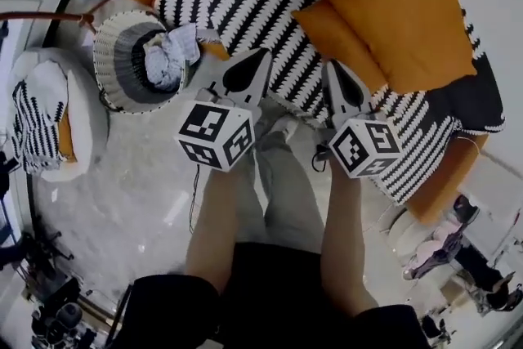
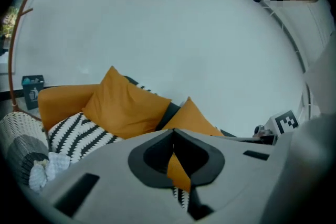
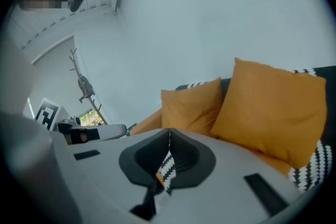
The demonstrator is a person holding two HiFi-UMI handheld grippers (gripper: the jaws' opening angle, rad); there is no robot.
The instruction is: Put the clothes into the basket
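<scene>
A round woven basket [image 1: 110, 82] stands on the floor at the sofa's left end, with a pale crumpled garment [image 1: 167, 53] lying inside it. My left gripper [image 1: 263, 53] hovers just right of the basket, over the striped throw [image 1: 245, 0], shut and empty. My right gripper [image 1: 333, 65] is beside it, also shut with nothing held. In the left gripper view the closed jaw tips [image 2: 173, 131] point at the sofa, with the basket [image 2: 16, 128] and garment [image 2: 44, 170] low at the left. In the right gripper view the closed tips [image 3: 169, 131] face orange cushions [image 3: 273, 107].
The orange sofa carries large orange cushions [image 1: 400, 12] and a black-and-white throw. A round white seat [image 1: 86, 123] with striped fabric stands at the far left. Dark equipment [image 1: 49, 306] sits on the pale floor at lower left, shoes [image 1: 458, 249] at lower right.
</scene>
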